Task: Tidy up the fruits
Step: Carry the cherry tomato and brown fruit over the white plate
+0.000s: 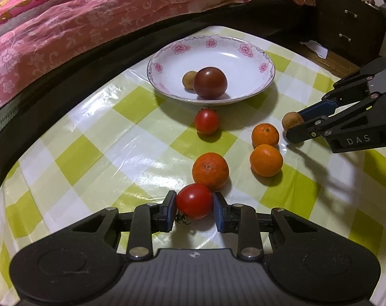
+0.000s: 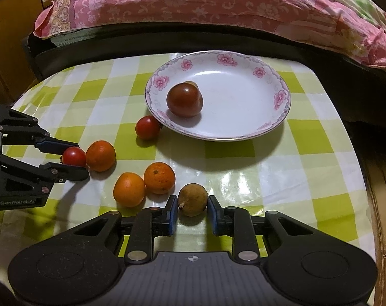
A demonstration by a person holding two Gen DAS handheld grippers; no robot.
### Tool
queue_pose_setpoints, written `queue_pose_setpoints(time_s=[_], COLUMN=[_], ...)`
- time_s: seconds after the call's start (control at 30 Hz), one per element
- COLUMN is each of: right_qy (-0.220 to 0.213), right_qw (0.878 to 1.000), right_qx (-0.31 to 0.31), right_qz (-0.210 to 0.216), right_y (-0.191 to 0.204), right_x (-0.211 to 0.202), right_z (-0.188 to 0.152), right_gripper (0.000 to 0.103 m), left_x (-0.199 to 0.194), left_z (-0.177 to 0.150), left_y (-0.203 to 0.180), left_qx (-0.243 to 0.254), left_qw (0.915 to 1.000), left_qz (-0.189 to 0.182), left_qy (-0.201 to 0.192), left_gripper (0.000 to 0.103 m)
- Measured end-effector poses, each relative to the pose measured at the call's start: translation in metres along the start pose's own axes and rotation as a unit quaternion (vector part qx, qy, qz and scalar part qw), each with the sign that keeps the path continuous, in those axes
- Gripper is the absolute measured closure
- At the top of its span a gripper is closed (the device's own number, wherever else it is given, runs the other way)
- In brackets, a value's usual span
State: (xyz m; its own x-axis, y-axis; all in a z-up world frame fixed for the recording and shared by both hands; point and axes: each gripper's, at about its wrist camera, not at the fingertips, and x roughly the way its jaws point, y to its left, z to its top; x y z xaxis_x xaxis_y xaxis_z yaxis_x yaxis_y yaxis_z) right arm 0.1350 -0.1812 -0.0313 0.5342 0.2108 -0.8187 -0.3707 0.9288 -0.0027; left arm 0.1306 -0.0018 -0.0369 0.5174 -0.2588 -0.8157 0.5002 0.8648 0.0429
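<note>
My left gripper (image 1: 195,201) is shut on a small red tomato (image 1: 194,201) low over the checked tablecloth; the right wrist view shows the same grip (image 2: 77,159). My right gripper (image 2: 193,204) is shut on a brown round fruit (image 2: 193,199), also seen at the right of the left wrist view (image 1: 292,120). A white flowered plate (image 1: 243,48) holds a dark red tomato (image 1: 210,83) and a small brown fruit (image 1: 189,79) behind it. Loose on the cloth lie another red tomato (image 1: 206,121) and three oranges (image 1: 210,170), (image 1: 266,160), (image 1: 265,135).
The green and white checked cloth (image 2: 282,178) covers a small table. A bed with pink bedding (image 2: 193,2) runs along the far side. A dark drawer unit (image 1: 345,25) stands beyond the table's right corner in the left wrist view.
</note>
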Motion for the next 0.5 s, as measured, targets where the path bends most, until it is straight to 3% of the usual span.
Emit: queue_pose_setpoints(time_s=[0.5], right_qy=[-0.033], right_qw=[0.999], right_qx=[0.019], right_qz=[-0.001], right_y=[-0.004], right_x=[-0.014], right_z=[0.015], right_gripper=[0.082], left_x=[-0.01], left_z=[0.021], left_y=[0.0], left_qx=[-0.004], left_qw=[0.9996], left_qz=[0.003], left_qy=[-0.029], left_gripper=[0.065])
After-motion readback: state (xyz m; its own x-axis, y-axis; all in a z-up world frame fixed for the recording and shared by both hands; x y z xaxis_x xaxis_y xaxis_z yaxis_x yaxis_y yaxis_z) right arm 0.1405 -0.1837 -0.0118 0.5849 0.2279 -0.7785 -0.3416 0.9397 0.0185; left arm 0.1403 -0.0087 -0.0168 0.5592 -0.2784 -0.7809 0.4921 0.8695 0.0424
